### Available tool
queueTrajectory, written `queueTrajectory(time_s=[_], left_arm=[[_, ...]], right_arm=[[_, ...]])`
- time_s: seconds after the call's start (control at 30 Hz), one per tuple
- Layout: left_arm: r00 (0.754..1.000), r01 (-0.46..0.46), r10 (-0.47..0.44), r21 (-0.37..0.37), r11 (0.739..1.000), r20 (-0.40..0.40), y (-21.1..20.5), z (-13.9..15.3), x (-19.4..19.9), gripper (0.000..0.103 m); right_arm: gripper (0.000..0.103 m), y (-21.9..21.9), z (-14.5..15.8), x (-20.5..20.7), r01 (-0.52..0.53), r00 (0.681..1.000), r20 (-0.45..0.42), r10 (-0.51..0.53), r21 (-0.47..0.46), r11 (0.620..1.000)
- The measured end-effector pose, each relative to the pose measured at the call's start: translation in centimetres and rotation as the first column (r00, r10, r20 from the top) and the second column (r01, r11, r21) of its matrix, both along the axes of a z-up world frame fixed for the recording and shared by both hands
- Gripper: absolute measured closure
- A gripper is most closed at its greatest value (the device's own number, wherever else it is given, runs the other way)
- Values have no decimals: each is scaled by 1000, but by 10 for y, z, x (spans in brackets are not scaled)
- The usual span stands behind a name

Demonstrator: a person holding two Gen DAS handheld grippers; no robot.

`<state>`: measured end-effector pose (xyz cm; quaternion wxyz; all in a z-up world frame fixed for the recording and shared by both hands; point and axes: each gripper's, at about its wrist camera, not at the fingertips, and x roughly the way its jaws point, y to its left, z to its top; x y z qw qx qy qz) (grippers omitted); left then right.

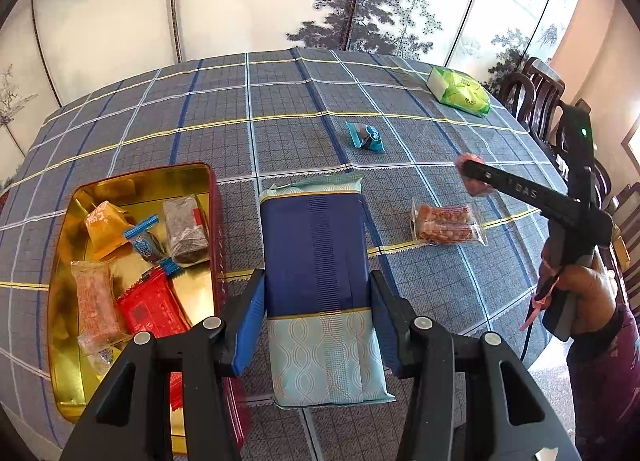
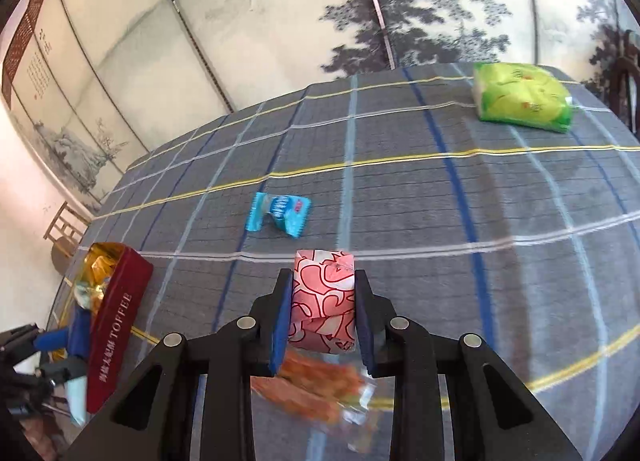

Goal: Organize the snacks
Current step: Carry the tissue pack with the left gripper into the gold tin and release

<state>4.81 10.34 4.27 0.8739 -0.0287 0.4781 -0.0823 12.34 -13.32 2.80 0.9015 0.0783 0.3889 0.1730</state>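
In the left wrist view, the left gripper [image 1: 318,313] has its jaws closed on a long blue packet [image 1: 320,261] at lower centre, above the plaid-clothed table [image 1: 280,101]. Just left of it sits the open red tin [image 1: 214,197], gold inside, holding several wrapped snacks. At right, the right gripper [image 1: 474,177] pinches a pink wrapped candy [image 1: 472,187]; the right wrist view shows its jaws clamped on that candy at lower centre. A clear packet of orange snacks [image 1: 446,225] lies right of centre, a blue candy [image 1: 366,137] sits mid-table, and a green packet [image 1: 460,91] lies at upper right.
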Motion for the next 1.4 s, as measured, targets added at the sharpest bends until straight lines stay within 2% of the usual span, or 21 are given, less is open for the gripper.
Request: queueTrajectory(time_s=[0.17, 0.3, 0.53, 0.77, 1.03, 1.4], left_arm=[[999, -33, 33, 1, 999, 10, 16, 12, -17, 57], [997, -77, 76, 16, 997, 29, 35, 22, -31, 57], [987, -158, 157, 68, 985, 27, 84, 22, -52, 57], [978, -209, 210, 112, 971, 6, 122, -1, -58, 57], [971, -237, 240, 123, 964, -12, 138, -24, -54, 57], [966, -254, 257, 100, 962, -17, 147, -33, -53, 58]], right_arm=[[73, -57, -13, -19, 159, 987, 8, -159, -109, 981], [73, -80, -24, -22, 212, 977, -2, -214, -138, 967], [73, -82, -33, -24, 233, 972, 2, -235, -130, 964], [73, -80, -36, -26, 244, 970, 10, -245, -135, 960], [73, -79, -36, -25, 245, 969, 11, -246, -140, 959], [73, -77, -35, -26, 246, 969, 15, -247, -149, 958]])
